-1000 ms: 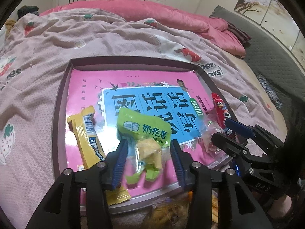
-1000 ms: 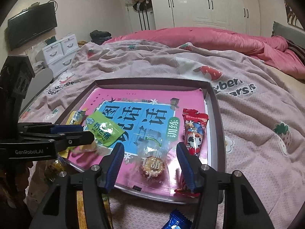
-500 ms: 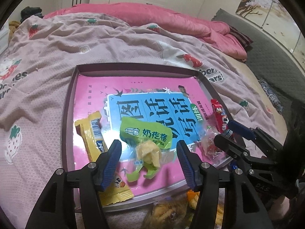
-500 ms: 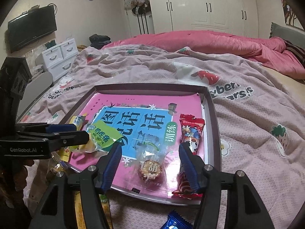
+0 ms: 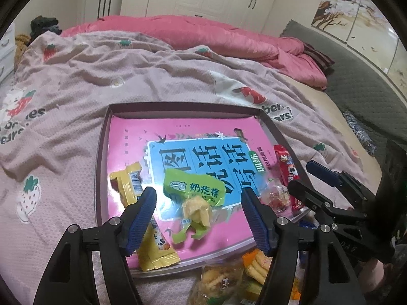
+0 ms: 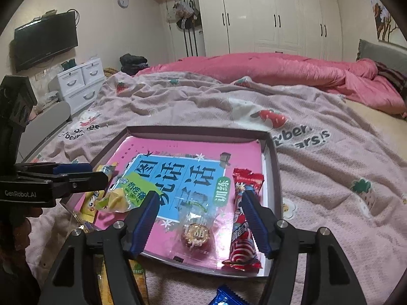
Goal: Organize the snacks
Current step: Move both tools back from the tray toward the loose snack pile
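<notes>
A dark-rimmed tray (image 5: 183, 106) lined with a pink and blue book cover lies on the bed. On it are a yellow snack bar (image 5: 127, 185), a green packet (image 5: 195, 190) with a yellow piece, a clear-wrapped round candy (image 6: 195, 233) and a red packet (image 6: 244, 231). My left gripper (image 5: 198, 216) hovers over the green packet. Its jaws are opening and its pads stand clear of the packet on both sides. My right gripper (image 6: 199, 221) straddles the round candy without touching it, jaws also opening. Each gripper shows from the side in the other's view: right gripper (image 5: 300, 175), left gripper (image 6: 99, 172).
Loose snack bags (image 5: 223, 279) and a blue wrapper (image 6: 226, 297) lie on the bedspread in front of the tray's near rim. A pink duvet (image 6: 279, 68) is bunched at the back. White drawers (image 6: 81, 81) and a wall TV (image 6: 45, 40) stand to the left.
Both grippers' jaws have spread wider. The left gripper has risen and drawn back from the green packet, which stays on the tray. The right gripper has barely moved.
</notes>
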Tool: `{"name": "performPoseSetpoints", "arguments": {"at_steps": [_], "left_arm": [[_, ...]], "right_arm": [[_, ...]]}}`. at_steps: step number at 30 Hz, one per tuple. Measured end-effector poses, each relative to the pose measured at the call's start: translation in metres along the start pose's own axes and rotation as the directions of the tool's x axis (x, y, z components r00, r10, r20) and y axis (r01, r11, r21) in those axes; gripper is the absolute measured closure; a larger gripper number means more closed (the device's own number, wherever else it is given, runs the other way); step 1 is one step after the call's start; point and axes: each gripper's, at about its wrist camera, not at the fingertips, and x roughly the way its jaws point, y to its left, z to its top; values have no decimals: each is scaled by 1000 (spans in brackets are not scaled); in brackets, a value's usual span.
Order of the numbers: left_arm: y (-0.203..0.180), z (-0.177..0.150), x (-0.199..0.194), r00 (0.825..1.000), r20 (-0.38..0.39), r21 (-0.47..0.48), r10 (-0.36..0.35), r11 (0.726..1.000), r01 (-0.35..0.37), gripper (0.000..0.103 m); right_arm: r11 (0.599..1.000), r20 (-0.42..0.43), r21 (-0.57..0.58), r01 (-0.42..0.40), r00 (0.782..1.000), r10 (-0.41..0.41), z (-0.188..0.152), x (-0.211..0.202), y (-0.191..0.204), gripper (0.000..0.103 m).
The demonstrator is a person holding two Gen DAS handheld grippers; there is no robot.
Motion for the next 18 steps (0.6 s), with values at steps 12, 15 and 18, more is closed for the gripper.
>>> {"name": "performPoseSetpoints", "arguments": {"at_steps": [12, 15, 18], "left_arm": [[7, 8, -29, 997, 71, -23, 25, 999, -23, 29], [8, 8, -33, 997, 77, -30, 28, 999, -26, 29], [8, 8, -38, 996, 85, -26, 39, 999, -37, 29]], "right_arm": [[999, 61, -35, 21, 998, -19, 6, -18, 6, 32], [999, 72, -43, 26, 997, -23, 7, -23, 7, 32], [999, 85, -42, 25, 996, -21, 8, -28, 6, 31]]}}
